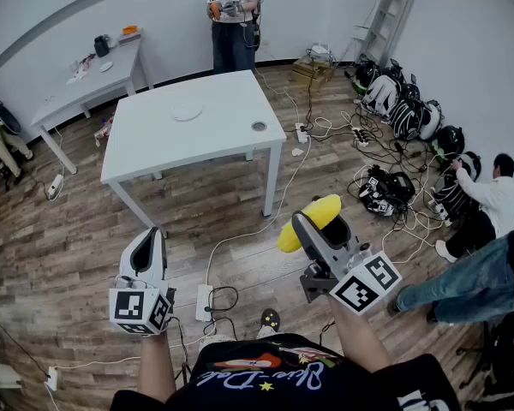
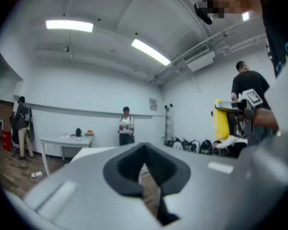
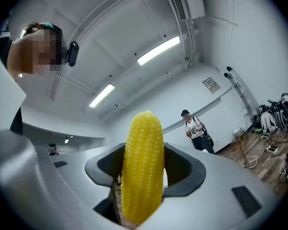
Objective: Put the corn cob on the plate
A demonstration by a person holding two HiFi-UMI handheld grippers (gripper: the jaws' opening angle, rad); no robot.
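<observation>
Foremost, the right gripper is clamped on the corn cob, which hangs in the air over the wooden floor, well short of the white table. In the head view the cob's long axis runs across the jaws, from lower left to upper right, with both ends projecting past the fingers. In the right gripper view it stands nearly upright between the two jaws, rounded tip uppermost (the top leans a little to the right). The left gripper holds nothing, its jaws drawn together to a narrow slit, and it points toward the table. The plate is white and round and lies flat near the middle of the tabletop, its whole face showing. A small round object sits apart from it near the table's right edge (its kind cannot be told). A standing person is beyond the table's far side, with something held in both hands. A second table by the left wall carries a dark vessel and small items. At right, a cardboard box (contents not legible) stands near black-and-white bags and tangled cables.
</observation>
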